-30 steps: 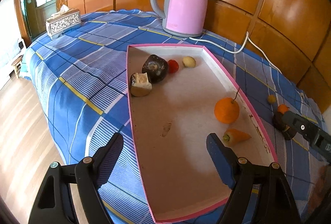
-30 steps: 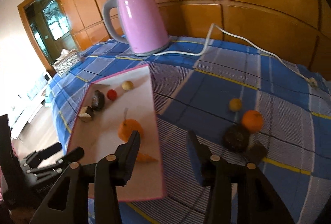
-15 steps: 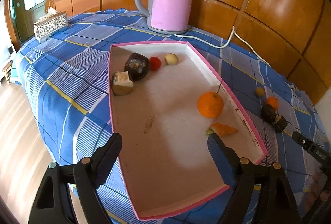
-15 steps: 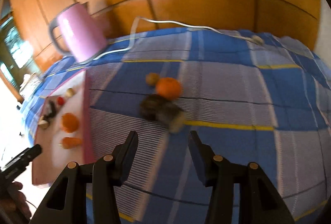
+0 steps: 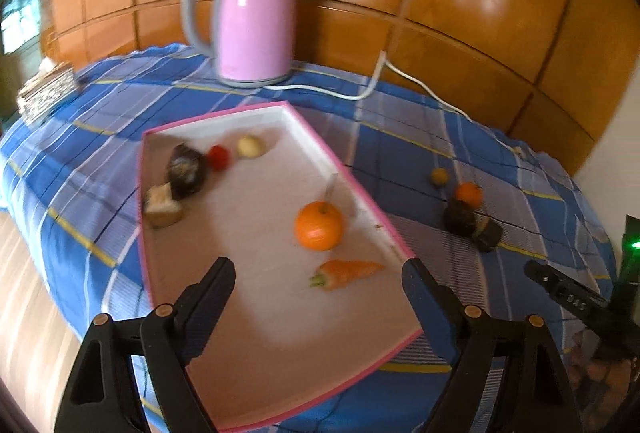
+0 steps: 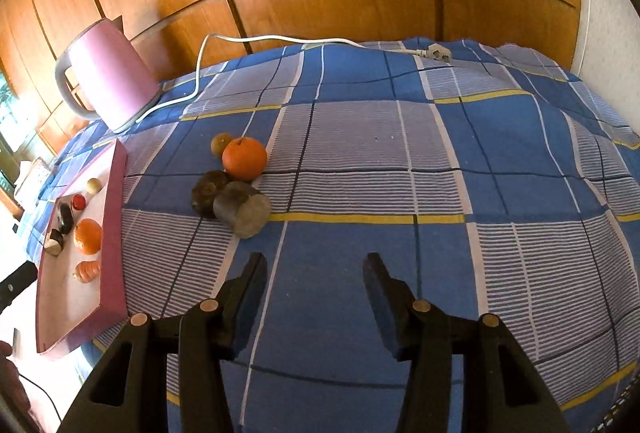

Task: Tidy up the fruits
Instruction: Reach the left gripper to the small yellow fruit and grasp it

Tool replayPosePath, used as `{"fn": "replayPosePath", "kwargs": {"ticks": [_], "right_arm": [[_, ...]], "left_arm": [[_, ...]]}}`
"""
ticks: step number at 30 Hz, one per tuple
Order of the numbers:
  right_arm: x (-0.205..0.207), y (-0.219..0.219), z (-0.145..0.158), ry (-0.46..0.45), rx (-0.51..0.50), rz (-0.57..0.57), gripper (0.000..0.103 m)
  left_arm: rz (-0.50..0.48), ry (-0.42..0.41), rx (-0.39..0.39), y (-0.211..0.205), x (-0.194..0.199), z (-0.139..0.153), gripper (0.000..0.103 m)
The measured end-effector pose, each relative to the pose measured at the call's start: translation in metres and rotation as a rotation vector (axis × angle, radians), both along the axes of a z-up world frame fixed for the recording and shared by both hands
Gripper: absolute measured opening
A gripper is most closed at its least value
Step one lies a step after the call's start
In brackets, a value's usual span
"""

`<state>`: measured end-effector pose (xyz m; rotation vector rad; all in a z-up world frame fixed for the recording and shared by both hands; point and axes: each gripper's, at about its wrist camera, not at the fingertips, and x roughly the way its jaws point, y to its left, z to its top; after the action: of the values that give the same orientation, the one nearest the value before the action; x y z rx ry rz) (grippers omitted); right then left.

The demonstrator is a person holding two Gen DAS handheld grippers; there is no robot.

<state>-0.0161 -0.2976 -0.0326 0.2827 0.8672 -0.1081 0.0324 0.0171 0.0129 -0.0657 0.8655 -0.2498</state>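
A pink-rimmed white tray [image 5: 320, 149] lies on the blue plaid cloth and holds an orange [image 5: 319, 225], a carrot [image 5: 346, 272], a dark fruit [image 5: 186, 172], a cut piece [image 5: 162, 207], a red berry [image 5: 218, 156] and a pale ball [image 5: 250, 146]. My left gripper [image 5: 320, 293] is open above the tray's near end. On the cloth right of the tray lie an orange [image 6: 244, 158], a small brown fruit [image 6: 221, 143], a dark round fruit [image 6: 208, 192] and a dark cut piece [image 6: 242, 208]. My right gripper [image 6: 316, 285] is open and empty, just short of them.
A pink kettle [image 5: 250, 21] stands at the back of the table, its white cord [image 6: 280, 41] trailing right to a plug [image 6: 438, 53]. A tissue box [image 5: 46, 93] sits at the far left. Wooden wall panels stand behind. The tray also shows at the left of the right wrist view [image 6: 114, 233].
My right gripper has swung right from the tray toward the loose fruits on the cloth. My left gripper has drawn back and turned right, so the tray sits further left.
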Motion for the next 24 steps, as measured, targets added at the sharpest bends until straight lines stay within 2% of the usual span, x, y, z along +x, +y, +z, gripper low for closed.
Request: {"fn": "replayPosePath", "kwargs": {"ticks": [6, 8, 13, 14, 19, 24], "right_arm": [[-0.003, -0.006, -0.002, -0.003, 0.006, -0.011, 0.051], [-0.003, -0.009, -0.003, -0.003, 0.011, -0.016, 0.051], [-0.005, -0.016, -0.006, 0.0, 0.028, -0.029, 0.051], [-0.006, -0.017, -0.007, 0.001, 0.029, -0.03, 0.051], [-0.006, -0.022, -0.008, 0.002, 0.037, -0.034, 0.051], [-0.006, -0.025, -0.006, -0.001, 0.038, -0.029, 0.051]], "left_arm": [[-0.083, 0.008, -0.014, -0.031, 0.019, 0.011, 0.083], [-0.109, 0.024, -0.027, -0.042, 0.029, 0.011, 0.076], [-0.173, 0.091, -0.057, -0.072, 0.058, 0.004, 0.044], [-0.18, 0.108, -0.061, -0.078, 0.064, 0.001, 0.041], [-0.197, 0.157, -0.064, -0.109, 0.09, -0.011, 0.039], [-0.175, 0.203, -0.053, -0.139, 0.116, -0.023, 0.039]]}}
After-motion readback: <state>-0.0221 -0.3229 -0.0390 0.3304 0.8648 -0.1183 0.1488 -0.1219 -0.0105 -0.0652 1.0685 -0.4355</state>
